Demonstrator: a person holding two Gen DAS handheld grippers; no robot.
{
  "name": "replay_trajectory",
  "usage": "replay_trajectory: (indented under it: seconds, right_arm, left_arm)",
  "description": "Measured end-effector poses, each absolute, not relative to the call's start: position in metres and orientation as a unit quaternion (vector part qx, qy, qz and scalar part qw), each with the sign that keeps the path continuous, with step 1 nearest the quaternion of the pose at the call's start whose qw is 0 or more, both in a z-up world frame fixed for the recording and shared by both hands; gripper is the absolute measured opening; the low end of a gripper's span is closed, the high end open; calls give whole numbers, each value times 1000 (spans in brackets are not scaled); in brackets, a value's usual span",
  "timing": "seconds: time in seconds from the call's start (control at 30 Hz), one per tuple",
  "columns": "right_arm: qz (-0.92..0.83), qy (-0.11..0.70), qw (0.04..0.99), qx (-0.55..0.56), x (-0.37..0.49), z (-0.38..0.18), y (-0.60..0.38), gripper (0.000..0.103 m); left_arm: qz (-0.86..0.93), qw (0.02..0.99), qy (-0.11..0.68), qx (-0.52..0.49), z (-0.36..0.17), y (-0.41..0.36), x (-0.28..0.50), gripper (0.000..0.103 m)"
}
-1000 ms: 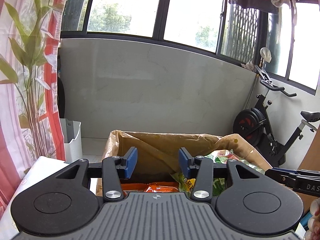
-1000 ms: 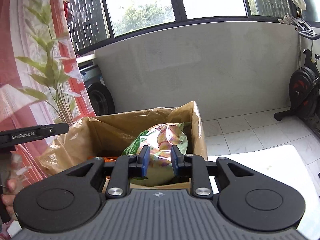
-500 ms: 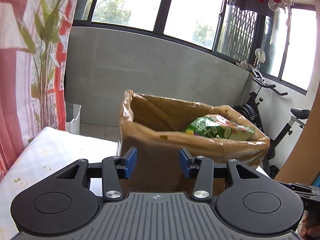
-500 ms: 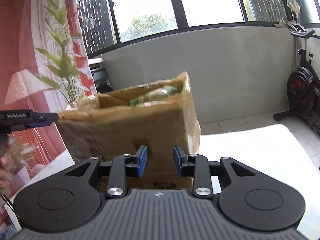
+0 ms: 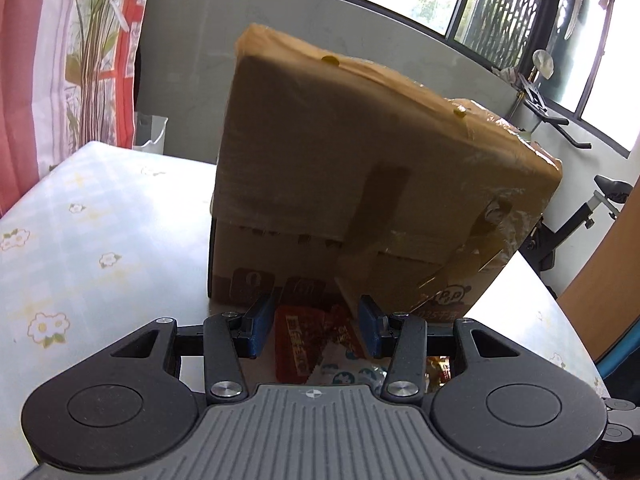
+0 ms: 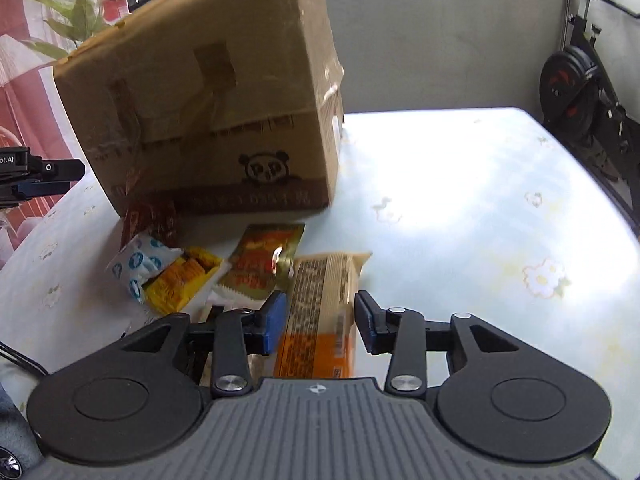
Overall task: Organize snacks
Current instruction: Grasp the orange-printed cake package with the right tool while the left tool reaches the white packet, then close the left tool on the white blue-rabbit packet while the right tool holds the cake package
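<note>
A tall brown cardboard box (image 5: 360,168) stands on the table, and only its taped front wall shows. My left gripper (image 5: 315,312) hangs open low in front of it, over a red snack packet (image 5: 296,344) that lies flat between the fingers, untouched. In the right wrist view the box (image 6: 208,100) is at the upper left. My right gripper (image 6: 320,308) has its jaws opening around a beige and orange snack packet (image 6: 320,320) lying on the table; the pads stand clear of it. Beside it lie a gold and red packet (image 6: 264,260), a yellow one (image 6: 180,280) and a white and blue one (image 6: 136,264).
The table (image 6: 480,200) wears a pale floral cloth (image 5: 100,240). An exercise bike (image 6: 580,88) stands past its right edge, and a red curtain (image 5: 40,60) with a plant hangs at the left. The left gripper's tip (image 6: 40,172) pokes in beside the box.
Both grippers came down from above the box's open top to its foot, so the snacks inside no longer show. The right jaws, nearly shut before, have spread apart over the packet.
</note>
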State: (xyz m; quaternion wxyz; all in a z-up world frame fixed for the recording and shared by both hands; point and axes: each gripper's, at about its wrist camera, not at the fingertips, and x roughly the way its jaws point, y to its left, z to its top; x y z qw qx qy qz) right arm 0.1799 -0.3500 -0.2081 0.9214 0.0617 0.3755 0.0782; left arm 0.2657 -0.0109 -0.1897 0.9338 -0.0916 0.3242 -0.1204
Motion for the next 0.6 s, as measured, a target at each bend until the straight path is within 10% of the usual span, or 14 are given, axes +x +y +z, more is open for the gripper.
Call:
replay_trajectory:
  seconds: [0.6]
  right_arm:
    - [106, 324, 940, -4, 202, -226, -332, 40]
  left_arm:
    - [-110, 915, 376, -91, -215, -11, 257, 48]
